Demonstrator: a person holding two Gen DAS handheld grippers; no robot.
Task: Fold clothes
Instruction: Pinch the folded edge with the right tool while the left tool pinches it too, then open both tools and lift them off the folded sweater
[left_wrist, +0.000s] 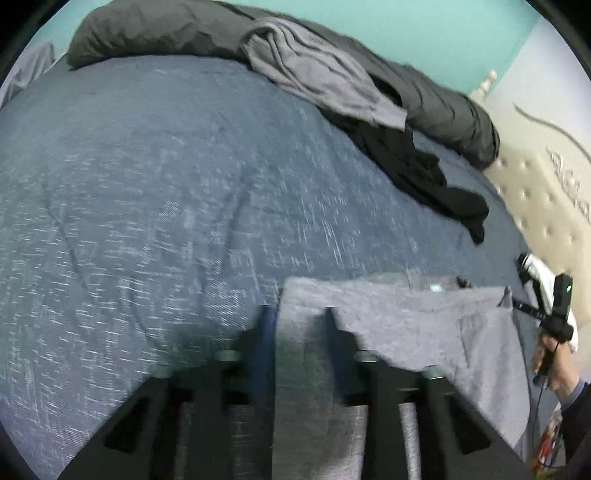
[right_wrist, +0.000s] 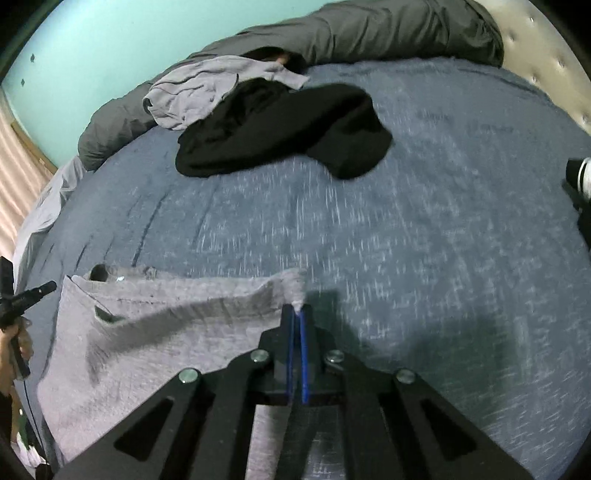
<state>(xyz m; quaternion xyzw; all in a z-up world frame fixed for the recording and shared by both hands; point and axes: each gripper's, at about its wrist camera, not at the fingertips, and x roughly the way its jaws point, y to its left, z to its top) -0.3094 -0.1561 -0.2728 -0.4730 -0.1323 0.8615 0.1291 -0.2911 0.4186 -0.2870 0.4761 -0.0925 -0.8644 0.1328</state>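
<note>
The right gripper (right_wrist: 297, 314) is closed tight on one top corner of the grey garment (right_wrist: 155, 332). The left gripper (left_wrist: 297, 317) stands partly open, the other corner of this garment between its fingers. The garment lies flat on the blue bedcover (right_wrist: 424, 221). Beyond the garment lie a black garment (right_wrist: 280, 129) and a light grey garment (right_wrist: 195, 92).

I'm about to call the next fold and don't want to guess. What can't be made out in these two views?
- Left wrist view: whether the left gripper pinches the grey garment; blurred, cloth drapes over the fingers.
- Both views: garment's near edge, hidden behind the grippers.
- Right wrist view: garment type; only the corner in the right gripper is sharp.
</note>
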